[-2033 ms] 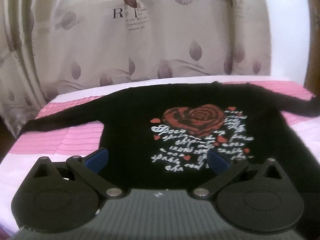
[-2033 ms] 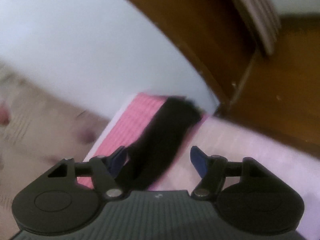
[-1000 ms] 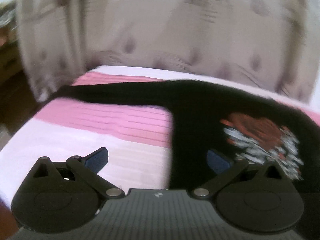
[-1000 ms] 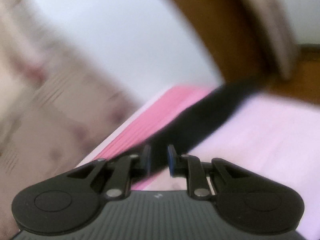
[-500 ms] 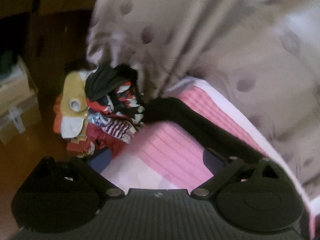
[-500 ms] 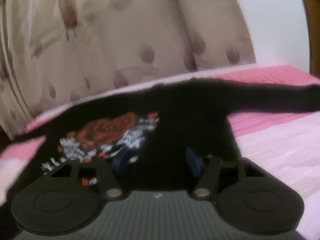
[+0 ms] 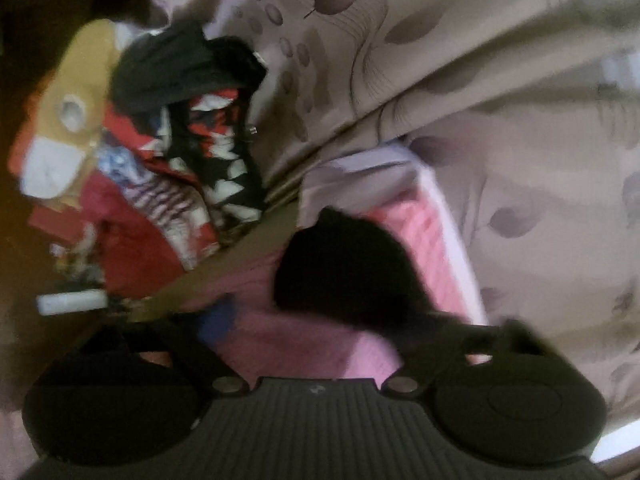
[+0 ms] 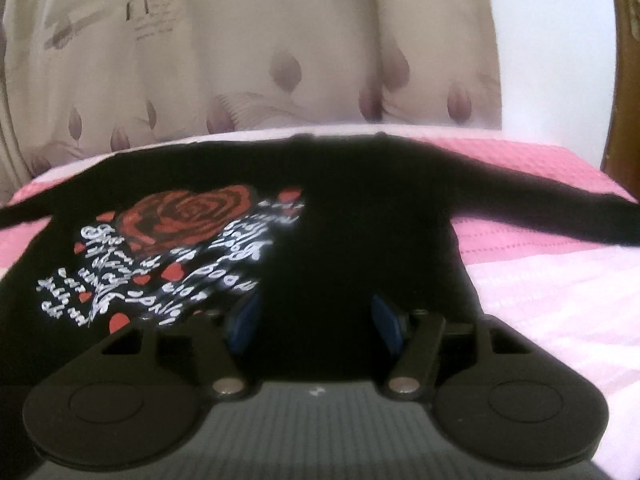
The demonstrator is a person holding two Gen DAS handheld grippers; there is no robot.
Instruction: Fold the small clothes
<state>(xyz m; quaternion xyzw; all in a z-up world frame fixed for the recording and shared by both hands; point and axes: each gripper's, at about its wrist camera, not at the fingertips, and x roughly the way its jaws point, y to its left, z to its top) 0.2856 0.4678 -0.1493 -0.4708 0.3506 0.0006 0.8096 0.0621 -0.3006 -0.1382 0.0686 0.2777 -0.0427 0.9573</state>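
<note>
A black long-sleeved top (image 8: 360, 208) with a red rose and white script print (image 8: 188, 220) lies spread flat on the pink striped bed (image 8: 560, 288), sleeves out to both sides. My right gripper (image 8: 316, 324) is open and empty, low over the top's body to the right of the print. In the blurred left wrist view, the end of the left sleeve (image 7: 344, 272) lies at the bed's corner. My left gripper (image 7: 312, 320) is open, with the sleeve end just ahead of it, towards the right finger.
A heap of mixed coloured clothes (image 7: 152, 168) lies off the bed's left end. A beige leaf-patterned curtain (image 8: 240, 60) hangs behind the bed. A wooden bed frame (image 8: 624, 120) stands at the far right.
My left gripper swung left from the printed body to the left sleeve's end. My right gripper shut on the right sleeve, then opened and moved over the top's body.
</note>
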